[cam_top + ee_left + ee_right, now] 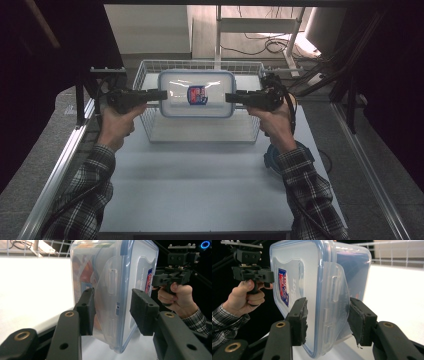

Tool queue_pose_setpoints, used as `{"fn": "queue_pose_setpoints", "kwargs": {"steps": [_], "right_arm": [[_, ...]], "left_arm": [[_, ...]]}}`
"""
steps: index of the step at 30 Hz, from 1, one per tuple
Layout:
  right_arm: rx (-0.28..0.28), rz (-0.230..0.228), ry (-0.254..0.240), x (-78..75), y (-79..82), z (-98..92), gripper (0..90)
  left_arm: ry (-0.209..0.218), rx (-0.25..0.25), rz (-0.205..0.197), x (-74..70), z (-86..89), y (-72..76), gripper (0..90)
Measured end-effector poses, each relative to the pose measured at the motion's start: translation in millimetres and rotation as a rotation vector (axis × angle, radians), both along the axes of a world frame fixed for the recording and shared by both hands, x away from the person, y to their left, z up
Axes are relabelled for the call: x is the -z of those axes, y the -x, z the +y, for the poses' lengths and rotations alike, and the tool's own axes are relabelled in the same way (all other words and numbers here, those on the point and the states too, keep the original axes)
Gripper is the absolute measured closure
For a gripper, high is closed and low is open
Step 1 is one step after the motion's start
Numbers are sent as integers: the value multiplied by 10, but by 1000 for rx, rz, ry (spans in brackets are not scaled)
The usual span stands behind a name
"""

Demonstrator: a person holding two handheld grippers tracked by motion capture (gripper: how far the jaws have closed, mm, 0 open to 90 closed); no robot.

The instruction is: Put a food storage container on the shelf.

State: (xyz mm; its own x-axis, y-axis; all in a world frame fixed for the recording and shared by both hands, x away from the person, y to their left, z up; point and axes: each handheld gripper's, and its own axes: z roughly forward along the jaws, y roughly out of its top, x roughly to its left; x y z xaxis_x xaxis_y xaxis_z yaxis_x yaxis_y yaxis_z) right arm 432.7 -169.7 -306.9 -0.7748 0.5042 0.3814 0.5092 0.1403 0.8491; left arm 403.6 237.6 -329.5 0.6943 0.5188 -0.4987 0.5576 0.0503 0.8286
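On a pale worktop (200, 180) in a dim room stands a white wire basket (145, 75), and above it a clear plastic box (196, 93) with a blue-rimmed lid and a red-and-blue label is held level in the air between two tools. The person's forearms, in checked sleeves, reach forward from the near edge and the wrists turn inward, so the left hand-held gripper (159, 94) and the right hand-held gripper (231, 97) point at each other across the box. Each pinches one short end, with one jaw on the lid and the other on the underside.
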Motion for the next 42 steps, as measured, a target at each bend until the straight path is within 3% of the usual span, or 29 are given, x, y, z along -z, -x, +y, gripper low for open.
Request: {"fn": "queue_pose_setpoints", "kwargs": {"steps": [7, 16, 23, 26, 32, 38, 42], "right_arm": [[27, 7, -3, -98, -168, 36, 513], [49, 31, 2, -36, -332, 72, 510], [72, 37, 23, 8, -372, 59, 482], [75, 35, 24, 9, -383, 60, 477], [84, 21, 53, -6, -376, 100, 459], [81, 11, 66, -7, -374, 105, 451], [93, -4, 85, -17, -363, 122, 439]], "left_arm": [[14, -11, 6, -31, 20, -190, 551], [6, -38, 39, 28, -1, -352, 538], [-33, -40, 30, 1, -63, -377, 534], [-70, -50, 7, -14, -91, -368, 516], [-108, -70, -30, -12, -165, -375, 405], [-174, -78, -38, -4, -236, -369, 380], [-170, -79, -32, 14, -236, -369, 375]]}}
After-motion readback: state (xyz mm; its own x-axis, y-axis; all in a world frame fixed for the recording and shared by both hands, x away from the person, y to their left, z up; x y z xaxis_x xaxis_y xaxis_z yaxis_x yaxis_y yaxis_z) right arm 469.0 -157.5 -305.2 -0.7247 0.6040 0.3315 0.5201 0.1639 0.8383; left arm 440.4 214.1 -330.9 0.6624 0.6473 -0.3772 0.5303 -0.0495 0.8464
